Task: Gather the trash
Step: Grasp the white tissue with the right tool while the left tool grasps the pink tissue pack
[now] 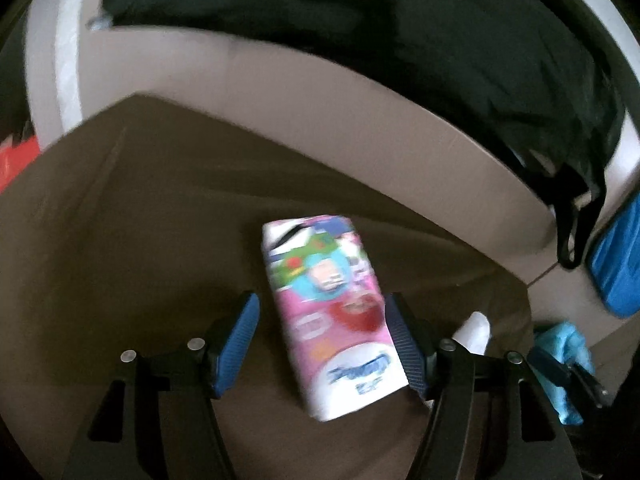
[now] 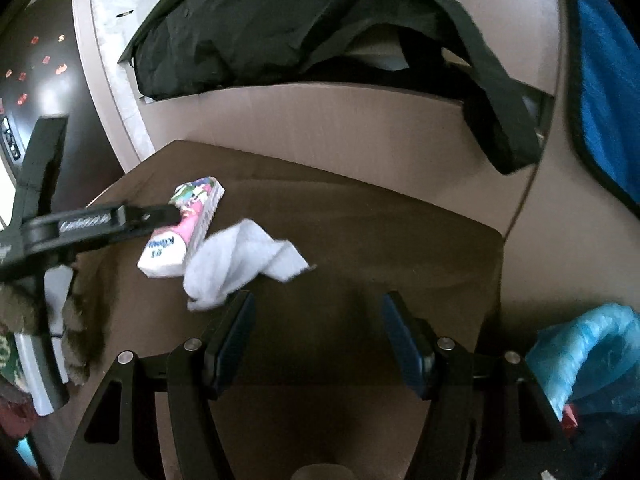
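Observation:
A pink and white tissue packet (image 1: 332, 308) lies on a brown cardboard surface (image 1: 140, 220). My left gripper (image 1: 322, 312) is open and straddles the packet, its right pad touching the packet's edge. The right wrist view shows the packet (image 2: 180, 228) with the left gripper (image 2: 176, 212) around it. A crumpled white tissue (image 2: 240, 264) lies just right of the packet. My right gripper (image 2: 316, 312) is open and empty, just in front of the tissue.
A black cloth bag (image 2: 280, 20) drapes over the raised cardboard wall (image 2: 340, 128) behind. A light blue plastic bag (image 2: 580, 352) sits at the right. A blue cloth (image 2: 600, 80) hangs at the far right.

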`<state>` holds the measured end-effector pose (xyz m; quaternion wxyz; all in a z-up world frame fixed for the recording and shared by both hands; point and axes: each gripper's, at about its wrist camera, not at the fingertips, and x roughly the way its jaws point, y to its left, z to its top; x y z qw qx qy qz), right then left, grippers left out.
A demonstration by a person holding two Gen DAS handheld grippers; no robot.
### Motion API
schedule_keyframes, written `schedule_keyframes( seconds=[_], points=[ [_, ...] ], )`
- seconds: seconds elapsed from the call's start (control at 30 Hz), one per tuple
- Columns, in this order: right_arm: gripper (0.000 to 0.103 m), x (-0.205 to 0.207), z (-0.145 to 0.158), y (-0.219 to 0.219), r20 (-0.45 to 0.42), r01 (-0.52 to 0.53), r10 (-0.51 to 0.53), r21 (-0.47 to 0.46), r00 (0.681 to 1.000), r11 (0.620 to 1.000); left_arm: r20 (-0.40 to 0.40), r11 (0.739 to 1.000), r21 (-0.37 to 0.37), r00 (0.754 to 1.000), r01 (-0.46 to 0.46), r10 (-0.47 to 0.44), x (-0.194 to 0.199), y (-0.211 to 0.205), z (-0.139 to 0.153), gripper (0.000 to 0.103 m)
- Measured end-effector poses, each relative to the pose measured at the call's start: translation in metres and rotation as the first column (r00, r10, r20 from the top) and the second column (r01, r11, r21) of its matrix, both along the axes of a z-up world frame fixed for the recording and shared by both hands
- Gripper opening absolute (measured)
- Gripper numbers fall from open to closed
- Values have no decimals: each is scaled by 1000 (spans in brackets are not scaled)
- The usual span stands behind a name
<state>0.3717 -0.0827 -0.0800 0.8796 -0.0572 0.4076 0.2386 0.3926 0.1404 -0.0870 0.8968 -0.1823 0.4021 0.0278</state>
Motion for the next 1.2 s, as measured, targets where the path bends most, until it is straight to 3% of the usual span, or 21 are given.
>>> schedule_keyframes(
  seconds=[0.17,0.43,0.5,0.7,1.0,1.2],
  points=[
    [63,-3,-6,-6,-12,17,-17,39,1000,999,-26,975,203,995,95,-91,10,-38,-5,66],
    [64,-5,-9,-16,-80,-3,16,156,997,988,-30,945,310,995,104,-99,-14,-14,-3,66],
    [64,-6,-6,-10,-66,-10,19,146,998,989,-34,949,299,995,100,-94,-20,-2,-2,66],
    [64,-2,-2,28,-22,-76,78,74,997,994,6,972,168,986,165,-169,-36,29,5,66],
    [64,31,-6,86,-53,-100,100,-1,994,995,22,965,186,981,184,-191,-41,37,13,66],
    [60,49,-19,101,-125,-97,92,-29,988,995,37,963,172,975,207,-217,-36,50,10,66]
  ],
)
